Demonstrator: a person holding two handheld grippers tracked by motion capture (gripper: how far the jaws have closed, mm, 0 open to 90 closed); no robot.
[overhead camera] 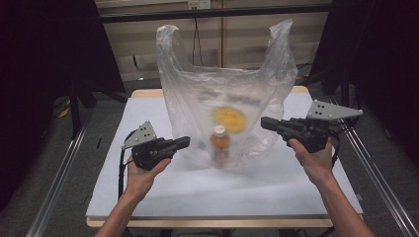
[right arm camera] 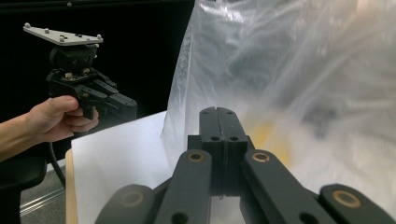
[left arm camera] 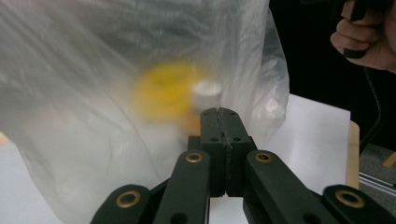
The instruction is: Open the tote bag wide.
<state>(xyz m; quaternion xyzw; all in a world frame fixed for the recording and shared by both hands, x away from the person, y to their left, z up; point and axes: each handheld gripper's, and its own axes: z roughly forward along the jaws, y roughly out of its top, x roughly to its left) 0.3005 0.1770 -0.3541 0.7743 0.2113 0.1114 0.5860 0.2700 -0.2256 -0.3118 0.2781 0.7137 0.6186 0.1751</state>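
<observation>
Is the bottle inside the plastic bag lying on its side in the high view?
No, the bottle stands upright inside the plastic bag, its white cap on top.

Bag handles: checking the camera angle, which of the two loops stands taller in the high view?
The right handle of the plastic bag; the left handle peaks lower.

Your clear plastic carrier bag stands upright near the middle of the white bench, its two handle loops raised and apart at the top, its film crumpled and hazy. Inside it you can see a small bottle standing upright with a white cap and an orange-brown body. Just behind and above the bottle sits a round yellow thing, blurred through the plastic.
</observation>
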